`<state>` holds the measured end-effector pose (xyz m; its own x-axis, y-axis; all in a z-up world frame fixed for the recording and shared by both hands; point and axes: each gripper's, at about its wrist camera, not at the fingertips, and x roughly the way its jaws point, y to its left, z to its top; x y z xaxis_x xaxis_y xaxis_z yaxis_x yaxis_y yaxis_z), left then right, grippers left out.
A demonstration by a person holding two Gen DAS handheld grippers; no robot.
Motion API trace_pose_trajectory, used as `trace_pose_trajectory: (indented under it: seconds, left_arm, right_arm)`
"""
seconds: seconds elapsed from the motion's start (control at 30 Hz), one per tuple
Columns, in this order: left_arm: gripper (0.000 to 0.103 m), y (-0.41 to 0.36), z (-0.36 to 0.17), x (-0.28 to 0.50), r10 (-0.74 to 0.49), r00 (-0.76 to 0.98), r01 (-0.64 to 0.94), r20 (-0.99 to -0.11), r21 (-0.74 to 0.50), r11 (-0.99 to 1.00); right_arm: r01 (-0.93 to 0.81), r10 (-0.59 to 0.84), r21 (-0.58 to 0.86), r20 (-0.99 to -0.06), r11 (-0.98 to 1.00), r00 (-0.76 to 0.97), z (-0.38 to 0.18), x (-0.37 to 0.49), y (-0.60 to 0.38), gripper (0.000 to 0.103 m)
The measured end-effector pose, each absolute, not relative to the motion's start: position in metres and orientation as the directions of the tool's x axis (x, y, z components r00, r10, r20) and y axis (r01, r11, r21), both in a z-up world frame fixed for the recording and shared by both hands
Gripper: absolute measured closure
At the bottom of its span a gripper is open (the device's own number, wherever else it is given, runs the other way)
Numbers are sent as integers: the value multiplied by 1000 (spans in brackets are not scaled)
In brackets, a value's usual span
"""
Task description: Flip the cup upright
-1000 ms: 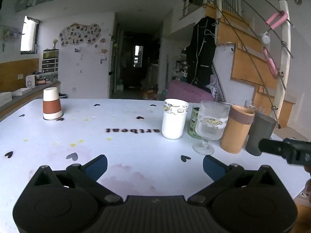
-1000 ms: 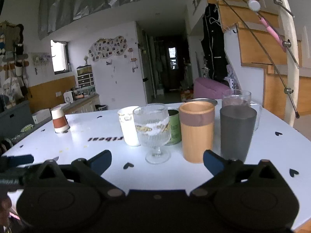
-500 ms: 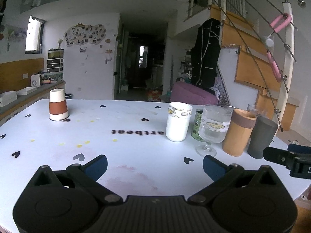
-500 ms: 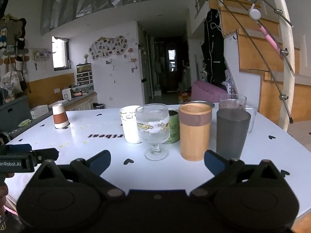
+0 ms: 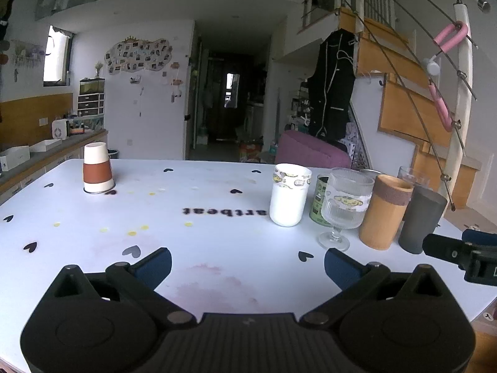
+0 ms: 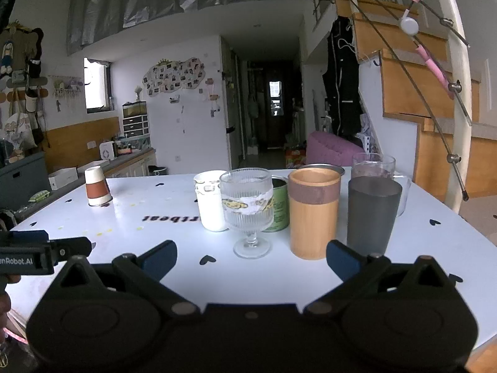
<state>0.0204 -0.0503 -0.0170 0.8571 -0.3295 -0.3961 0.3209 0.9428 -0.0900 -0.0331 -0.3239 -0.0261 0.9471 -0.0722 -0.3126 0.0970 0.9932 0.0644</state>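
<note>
Left gripper (image 5: 248, 261) and right gripper (image 6: 251, 255) both spread wide, nothing held. Only the right view shows "nRobot.AI" on the left unit's side. Table (image 5: 198, 242) print reads "artbeat", inverted. Paper cup (image 5: 97, 171) sits upside down, far left on the table, well apart from both.

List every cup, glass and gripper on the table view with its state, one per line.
paper cup: upside down, untouched
white cup: upright
ribbed goblet: upright
green tin: upright, open top
bamboo cup: upright
grey tumbler: upright
left gripper: open, empty
right gripper: open, empty
</note>
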Motion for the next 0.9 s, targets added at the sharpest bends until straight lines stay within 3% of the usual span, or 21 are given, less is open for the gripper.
trace_pose_trajectory:
  seconds: [0.9]
  left_arm:
    - [0,-47,-16,19,-318,863,314,-392,-77,946]
  right_arm:
    - [95,-70,65,-306,993,950,-25,-32,-324,0]
